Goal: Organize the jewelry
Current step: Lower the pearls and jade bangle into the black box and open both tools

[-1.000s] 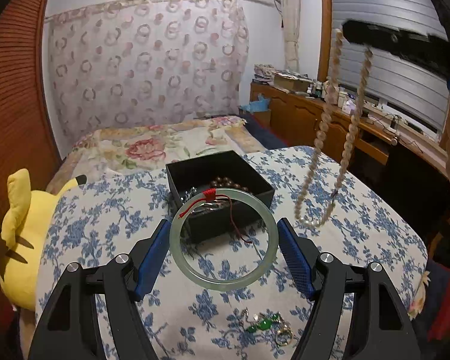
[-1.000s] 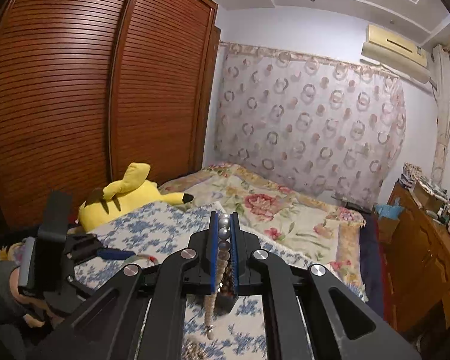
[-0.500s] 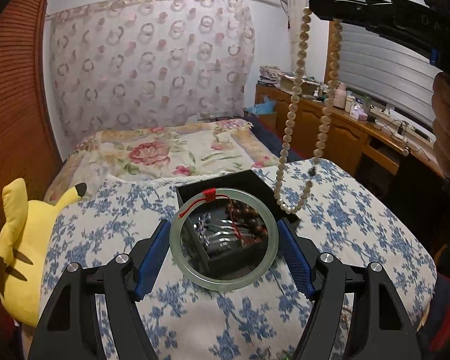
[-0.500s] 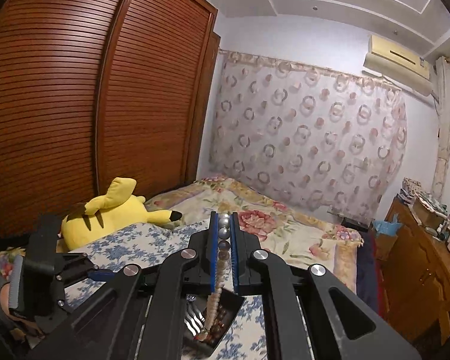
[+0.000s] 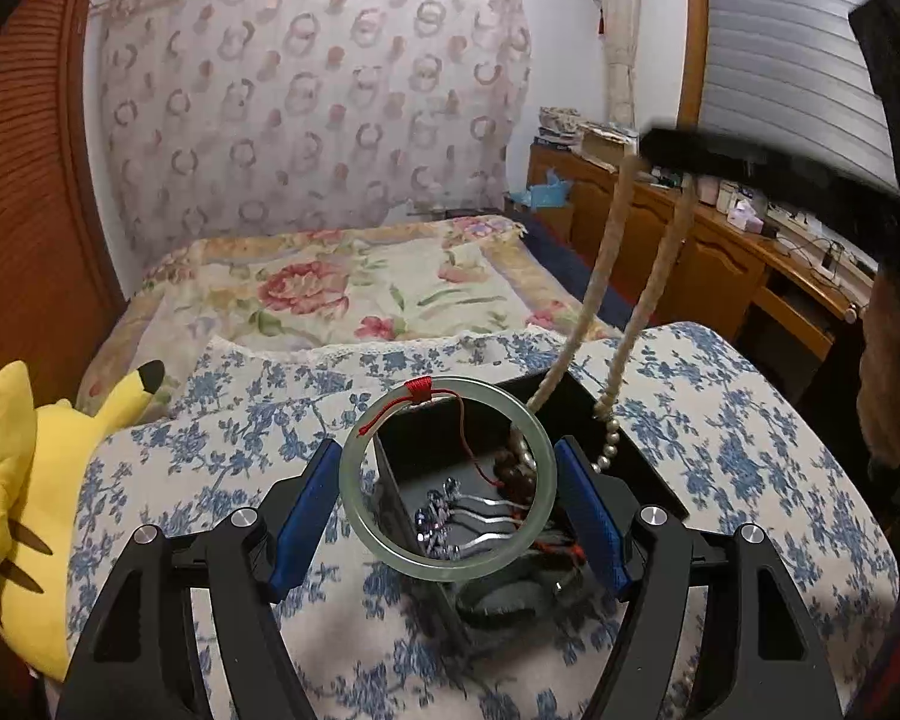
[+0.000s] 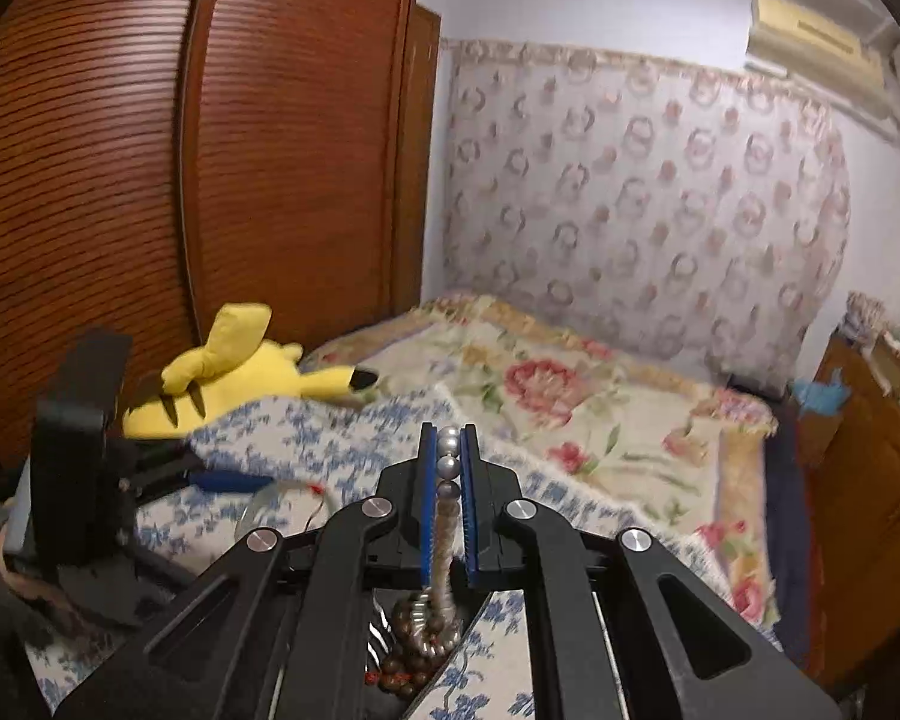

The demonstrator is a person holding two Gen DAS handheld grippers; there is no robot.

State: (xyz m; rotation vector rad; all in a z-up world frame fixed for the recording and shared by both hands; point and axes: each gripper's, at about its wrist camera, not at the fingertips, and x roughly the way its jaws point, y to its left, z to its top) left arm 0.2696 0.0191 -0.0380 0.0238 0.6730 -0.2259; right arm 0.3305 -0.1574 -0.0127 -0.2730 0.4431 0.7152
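Note:
My left gripper (image 5: 447, 480) is shut on a pale green jade bangle (image 5: 360, 510) with a red thread, held upright just above the black jewelry box (image 5: 642, 456). My right gripper (image 6: 448, 450) is shut on a pearl necklace (image 6: 448, 468). It shows at upper right in the left wrist view (image 5: 648, 147). The necklace (image 5: 609, 252) hangs from it, and its lower loop reaches into the box, onto dark brown beads (image 6: 411, 657). Silver pieces (image 5: 474, 516) lie in the box's near compartment.
The box sits on a blue-flowered cloth (image 5: 210, 468) over a bed. A yellow plush toy (image 5: 24, 480) lies at the left edge. A wooden wardrobe (image 6: 150, 180) stands left; a wooden desk (image 5: 720, 252) with clutter stands right.
My right gripper has dropped lower, and the necklace's loop now goes down into the box. My left gripper has come closer over the box with the bangle.

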